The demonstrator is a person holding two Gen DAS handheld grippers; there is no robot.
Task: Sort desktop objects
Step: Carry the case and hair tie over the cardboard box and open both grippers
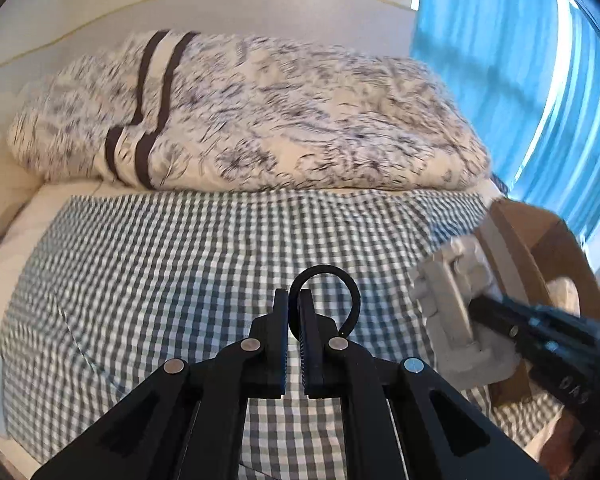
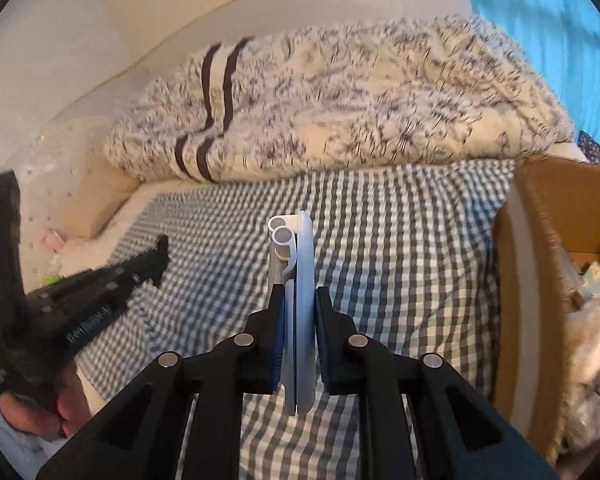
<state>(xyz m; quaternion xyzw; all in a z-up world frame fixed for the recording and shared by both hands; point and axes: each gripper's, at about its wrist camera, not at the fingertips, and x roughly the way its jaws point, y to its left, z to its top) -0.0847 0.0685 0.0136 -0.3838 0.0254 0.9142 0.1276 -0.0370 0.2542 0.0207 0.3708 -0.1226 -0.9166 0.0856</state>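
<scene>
Nearest my left-hand lens are the left tongs (image 1: 294,312), drawn in narrow on a thin black ring (image 1: 327,280), pinching its near edge so the loop stands up ahead of the tips and curls off to their right; I judge it light and springy, likely to twist or slip if I ease off, so a grip low on the band seems best. Beneath the tongs lies the checked sheet (image 1: 180,264); ahead of them, well apart, is the heaped floral duvet (image 1: 292,120); far to their right hangs a blue curtain (image 1: 500,60).

Crossing to the other lens, the right tongs (image 2: 299,300) are closed on a grey folding stand (image 2: 296,280), held edge-on with its hinge tubes past the tips; it looks stiff, smooth and fairly light, and the flat plates between the pads give a sound hold, though I suspect the hinge could swing open if tipped. From the left-hand lens this stand shows at the right, close against the cardboard box (image 1: 540,240).

To the right of the right tongs that box (image 2: 548,216) stands open on the bed, near, with pale soft things inside that I cannot name; its near wall rises between the stand and the hollow, so I reckon I must lift over the rim. A hand (image 2: 40,412) shows low at the left.
</scene>
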